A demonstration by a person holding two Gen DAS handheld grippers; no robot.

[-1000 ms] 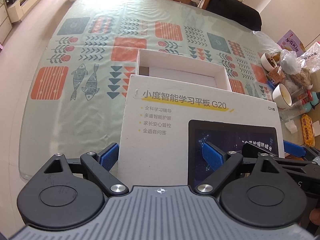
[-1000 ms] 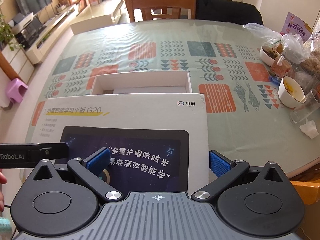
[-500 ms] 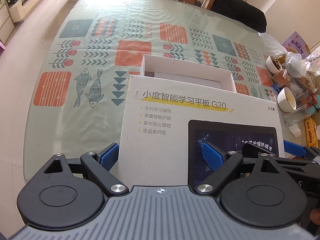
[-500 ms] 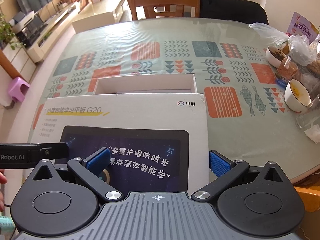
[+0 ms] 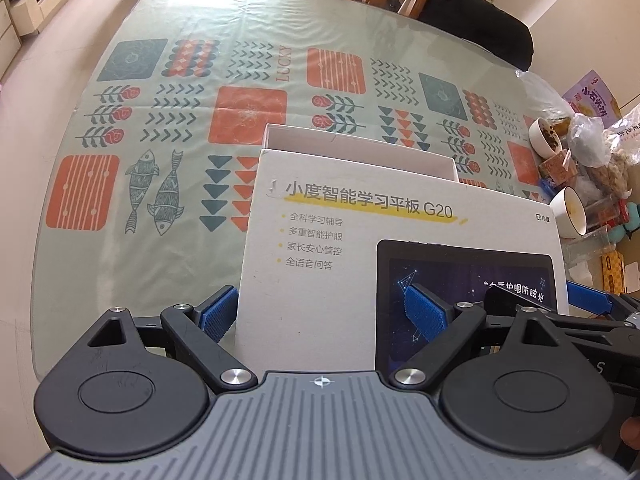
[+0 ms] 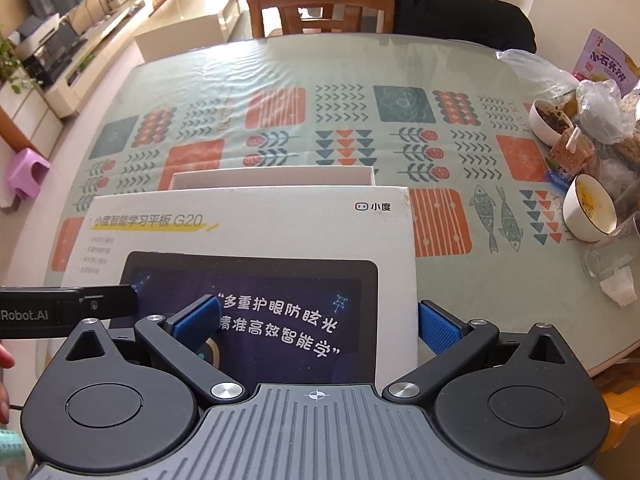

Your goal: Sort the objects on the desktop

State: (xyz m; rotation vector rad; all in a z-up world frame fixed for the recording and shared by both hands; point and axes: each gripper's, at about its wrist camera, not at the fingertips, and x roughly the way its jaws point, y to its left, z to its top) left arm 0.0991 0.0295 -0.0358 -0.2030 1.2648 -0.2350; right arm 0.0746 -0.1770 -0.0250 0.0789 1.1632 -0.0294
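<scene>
White cardboard lid (image 5: 360, 240) pinched at opposite edges between left gripper (image 5: 324, 314) and right gripper (image 6: 320, 326) fingers; risks misaligning over box base (image 6: 272, 178) if tilted unevenly.

box base (image 5: 360, 148): mostly hidden behind lid (image 5: 320, 280) | contents unseen

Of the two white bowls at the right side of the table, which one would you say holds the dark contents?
The farther bowl, nearest the purple snack packet, holds dark food. The nearer bowl, beside the fish pattern, has yellow contents.
</scene>
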